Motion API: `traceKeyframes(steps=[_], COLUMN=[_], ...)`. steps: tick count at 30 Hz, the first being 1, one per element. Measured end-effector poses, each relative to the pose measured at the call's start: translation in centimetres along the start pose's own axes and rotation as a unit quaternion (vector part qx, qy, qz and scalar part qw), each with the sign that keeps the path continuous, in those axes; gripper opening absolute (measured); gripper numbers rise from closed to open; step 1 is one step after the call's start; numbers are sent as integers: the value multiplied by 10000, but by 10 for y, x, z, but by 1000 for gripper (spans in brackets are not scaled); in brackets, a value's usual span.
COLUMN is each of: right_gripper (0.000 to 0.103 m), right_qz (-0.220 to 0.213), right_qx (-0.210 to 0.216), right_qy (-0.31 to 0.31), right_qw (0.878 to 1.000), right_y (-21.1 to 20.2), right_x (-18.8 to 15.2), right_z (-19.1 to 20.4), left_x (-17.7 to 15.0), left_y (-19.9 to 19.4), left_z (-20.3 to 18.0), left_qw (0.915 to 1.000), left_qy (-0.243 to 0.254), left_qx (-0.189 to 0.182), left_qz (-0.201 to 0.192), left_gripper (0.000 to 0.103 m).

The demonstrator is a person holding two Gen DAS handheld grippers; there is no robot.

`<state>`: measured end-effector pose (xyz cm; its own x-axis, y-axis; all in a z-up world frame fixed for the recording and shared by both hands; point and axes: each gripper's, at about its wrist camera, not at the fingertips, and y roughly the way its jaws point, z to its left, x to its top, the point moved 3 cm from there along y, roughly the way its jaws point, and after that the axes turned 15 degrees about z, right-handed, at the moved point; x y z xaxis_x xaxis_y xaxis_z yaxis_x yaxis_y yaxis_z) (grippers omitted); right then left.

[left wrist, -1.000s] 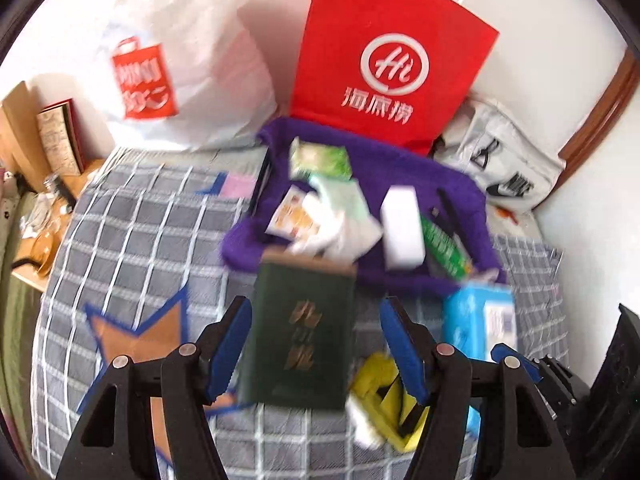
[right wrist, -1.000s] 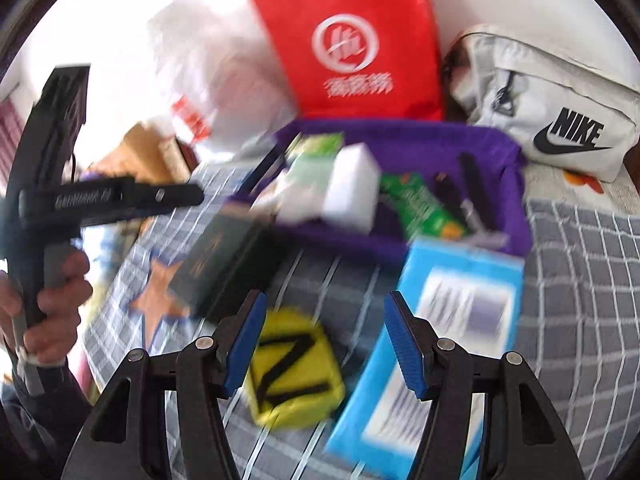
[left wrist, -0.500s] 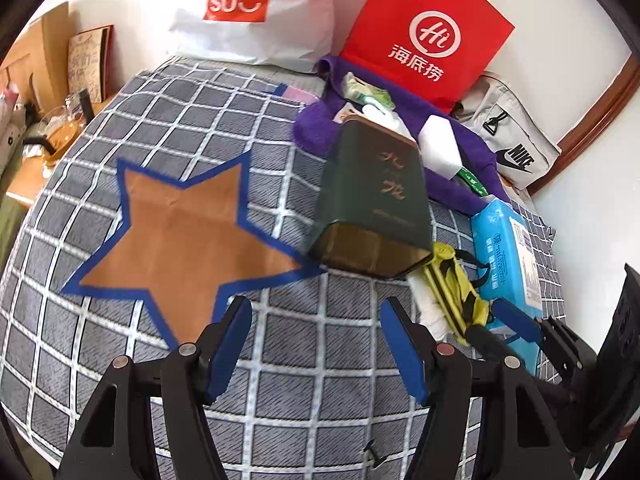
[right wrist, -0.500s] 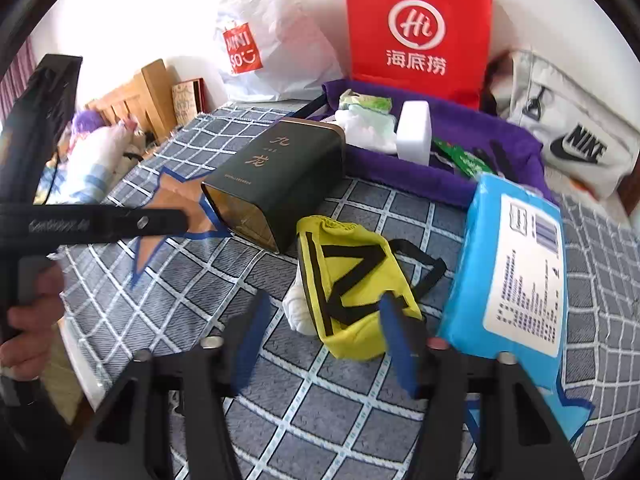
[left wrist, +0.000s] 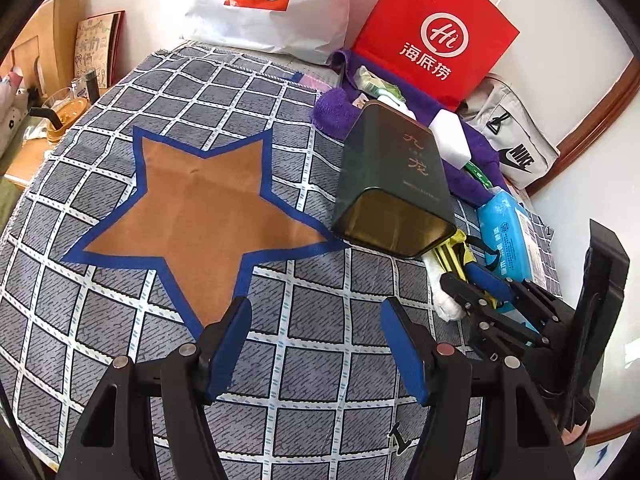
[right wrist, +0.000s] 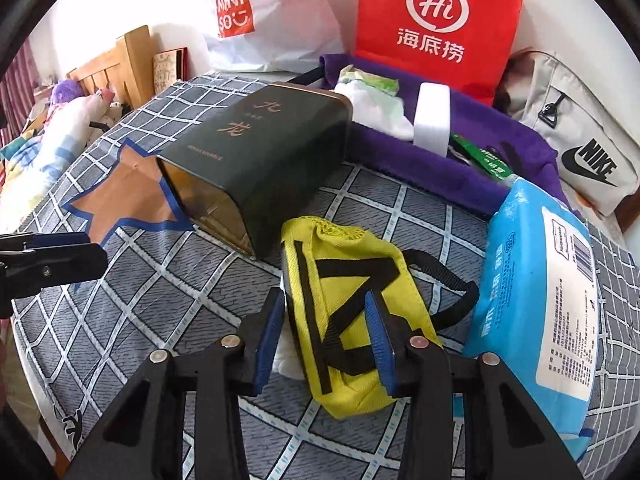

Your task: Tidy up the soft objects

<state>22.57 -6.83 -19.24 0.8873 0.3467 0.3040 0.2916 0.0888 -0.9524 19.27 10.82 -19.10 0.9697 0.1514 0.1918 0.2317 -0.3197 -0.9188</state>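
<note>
- I find the soft yellow fabric pouch with black strap markings [right wrist: 344,320] lying on the grey checked cloth [left wrist: 120,320], just beside the open end of the dark green rectangular tin with gold characters [right wrist: 264,152], which lies on its side.
- A white soft item [right wrist: 286,354] shows under the pouch's left edge; I cannot tell what it is.
- My right gripper [right wrist: 326,334] has the pouch between its blue pads, and its jaws are closing; the left pad looks to stand just clear of the fabric, so I record no firm grip.
- My left gripper [left wrist: 316,344] stands apart with nothing between its blue pads, above bare cloth near the lower point of the brown star with blue border [left wrist: 192,216].
- A light blue plastic pack of wipes [right wrist: 536,304] lies to the pouch's right, close to its black strap.
- Behind the tin sits a purple fabric tray [right wrist: 448,176] holding a white rectangular block [right wrist: 432,120] and green packets.
- Against the wall stand a red paper bag [right wrist: 436,28], a white plastic shopping bag [right wrist: 272,20] and a grey sports pouch [right wrist: 580,148].
</note>
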Motion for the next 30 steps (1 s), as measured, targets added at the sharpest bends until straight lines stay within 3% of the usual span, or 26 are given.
traceKeyframes(steps=[1, 4, 9, 17, 20, 25, 30], right_gripper=[25, 15, 12, 12, 12, 12, 13], right_qz=[-7, -51, -157, -313, -379, -456, -360], right_qx=[58, 219, 1143, 1526, 1406, 664, 142], right_qy=[5, 214, 482, 888, 953, 1031, 1057], right_qw=[10000, 9995, 9922, 9838, 9847, 9914, 9936], right_y=[-1, -12, -41, -81, -92, -99, -80], right_x=[0, -5, -28, -65, -83, -112, -123], right_z=[0, -5, -10, -27, -34, -50, -58], left_x=[-1, -3, -10, -24, -30, -39, -46], left_y=[-1, -3, -2, 5, 7, 10, 11], left_z=[0, 1, 2, -12, -24, -39, -52], left_qw=[10000, 10000, 10000, 9999, 9998, 9993, 9985], left_qy=[19, 27, -40, 26, 160, 325, 434], left_qx=[-34, -12, 24, -5, 56, 89, 207], left_qz=[1, -18, 13, 129, 139, 168, 258], left_gripper=[65, 65, 65, 65, 65, 65, 65])
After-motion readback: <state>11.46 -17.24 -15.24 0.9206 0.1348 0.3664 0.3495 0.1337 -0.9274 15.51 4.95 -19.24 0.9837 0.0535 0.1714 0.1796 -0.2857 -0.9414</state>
